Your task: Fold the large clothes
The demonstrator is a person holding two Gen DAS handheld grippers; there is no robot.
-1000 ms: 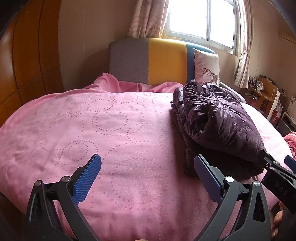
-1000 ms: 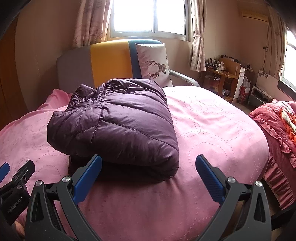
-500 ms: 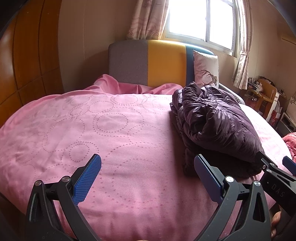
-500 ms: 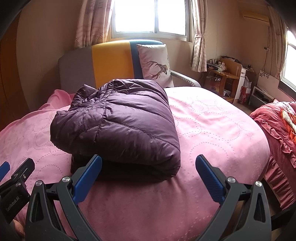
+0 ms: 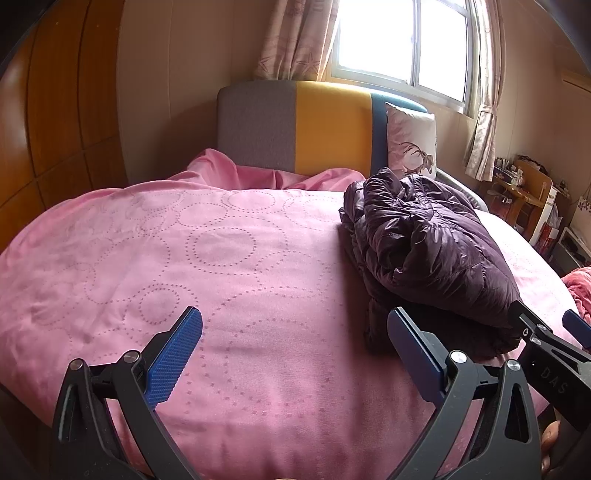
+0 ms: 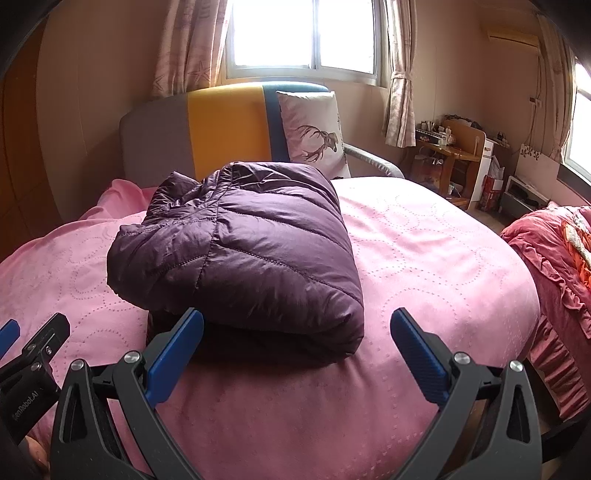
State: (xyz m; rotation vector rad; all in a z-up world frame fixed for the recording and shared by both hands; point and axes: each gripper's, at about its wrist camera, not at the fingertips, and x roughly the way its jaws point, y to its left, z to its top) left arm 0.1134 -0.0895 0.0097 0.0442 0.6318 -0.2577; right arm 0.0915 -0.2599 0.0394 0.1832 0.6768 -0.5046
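Right wrist view: both claws (image 6: 295, 347) (image 5: 293, 345) apart, empty; folded purple jacket (image 6: 243, 243) on pink bedspread (image 6: 424, 251), deer pillow (image 6: 314, 129) behind.

- I see daylight pouring through the window (image 6: 301, 35), which is blown out to pure white in both views.
- The room is warm and fairly dim away from the glass; the wall (image 5: 55, 110) at left goes dark orange-brown.
- The jacket (image 6: 243, 243) picks up a soft sheen on top and throws a dark shadow along its near edge onto the bedspread (image 6: 424, 251).
- Fisheye bends the bed into a dome; corners vignette to black.
- Focus is acceptably sharp; far clutter is soft.
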